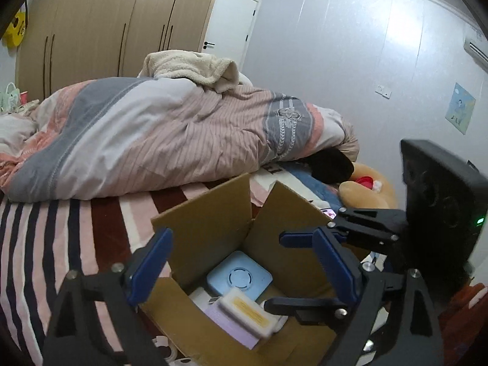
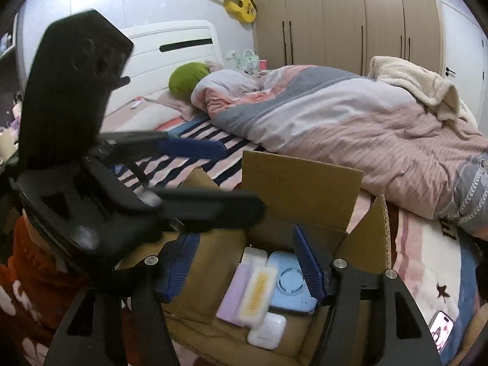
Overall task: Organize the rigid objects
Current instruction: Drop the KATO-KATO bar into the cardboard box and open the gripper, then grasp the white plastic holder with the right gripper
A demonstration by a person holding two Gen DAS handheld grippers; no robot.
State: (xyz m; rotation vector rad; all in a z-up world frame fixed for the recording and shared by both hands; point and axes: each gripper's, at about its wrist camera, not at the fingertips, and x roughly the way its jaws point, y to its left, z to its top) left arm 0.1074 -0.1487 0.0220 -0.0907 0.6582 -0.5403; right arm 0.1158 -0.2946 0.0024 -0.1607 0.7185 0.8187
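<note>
An open cardboard box (image 1: 213, 228) (image 2: 299, 189) stands on the bed with its flaps up. Inside lie a light-blue square device (image 1: 239, 276) (image 2: 288, 286), a flat purple box (image 1: 231, 326) (image 2: 233, 296), a white case with a yellow face (image 1: 247, 311) (image 2: 257, 292) resting on the purple box, and a white earbud case (image 2: 267, 332). My left gripper (image 1: 244, 268) (image 2: 244, 180) hangs open over the box, nothing between its blue pads. From the right, my right gripper (image 2: 244, 267) (image 1: 276, 271) hovers above the same box, open too and holding nothing.
A bunched pink-and-grey quilt (image 1: 158, 140) (image 2: 350, 122) fills the bed behind the box. A striped sheet (image 1: 45, 244) lies to its left. A plush toy (image 1: 366, 189) and a lit phone (image 2: 440, 332) lie to the box's right. Wardrobes (image 2: 335, 15) line the far wall.
</note>
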